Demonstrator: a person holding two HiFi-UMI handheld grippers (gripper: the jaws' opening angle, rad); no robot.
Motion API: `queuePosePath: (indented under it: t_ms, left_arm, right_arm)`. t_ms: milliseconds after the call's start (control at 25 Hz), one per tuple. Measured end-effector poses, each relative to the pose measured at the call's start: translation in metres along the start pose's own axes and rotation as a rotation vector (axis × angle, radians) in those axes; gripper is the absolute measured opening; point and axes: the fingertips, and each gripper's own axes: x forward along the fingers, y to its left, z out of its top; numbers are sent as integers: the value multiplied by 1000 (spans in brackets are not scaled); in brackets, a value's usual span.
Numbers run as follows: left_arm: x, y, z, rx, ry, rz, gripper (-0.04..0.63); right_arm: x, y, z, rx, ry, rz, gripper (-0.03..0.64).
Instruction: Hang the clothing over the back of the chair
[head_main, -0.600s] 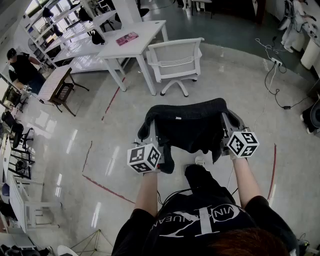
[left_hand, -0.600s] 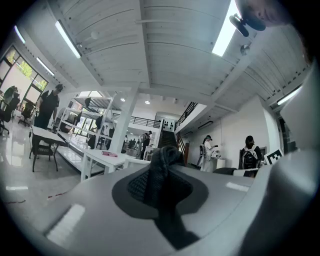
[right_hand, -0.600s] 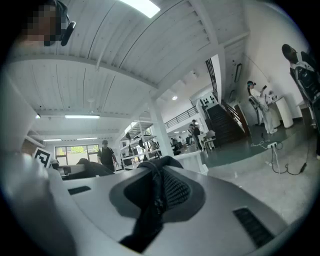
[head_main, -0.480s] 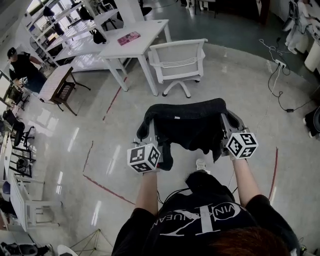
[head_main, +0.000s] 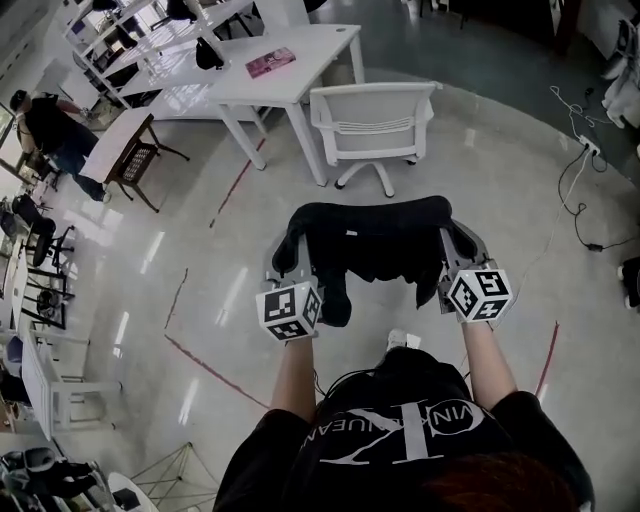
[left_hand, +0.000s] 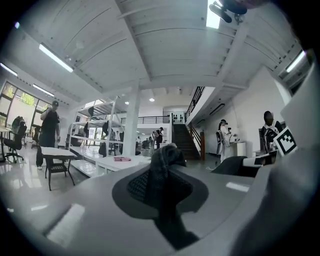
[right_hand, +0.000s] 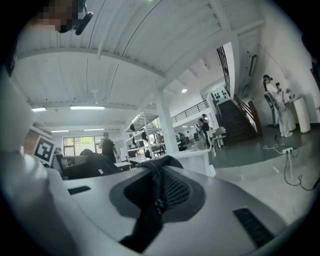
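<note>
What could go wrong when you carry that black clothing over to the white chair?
The left claw and right claw each pinch only a small bunch of the black clothing, so it might slip and drop. The white chair looks like a rolling one and may scoot if bumped. The spread clothing also hides the floor just ahead.

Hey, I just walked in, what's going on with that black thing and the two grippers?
A person is holding a black garment up off the floor, spread between two handheld grippers. The left gripper is clamped on one end of the cloth and the right gripper on the other, both pointing level. A white chair stands ahead beside a white table. The garment is not on it yet, and nothing hangs over the chair's back.
</note>
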Motion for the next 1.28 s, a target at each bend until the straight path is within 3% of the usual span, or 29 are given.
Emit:
queuePosePath:
  t_ms: [400, 840, 1280]
  left_arm:
    - [77, -15, -16, -30, 7, 46, 43]
    - [137, -29, -10, -30, 13, 14, 43]
    - [232, -11, -8, -17, 36, -16, 43]
  right_arm:
    - [58, -61, 3, -50, 13, 59, 49]
    - [90, -106, 10, -43, 31, 55, 49]
    - [162, -140, 16, -19, 46, 44, 49]
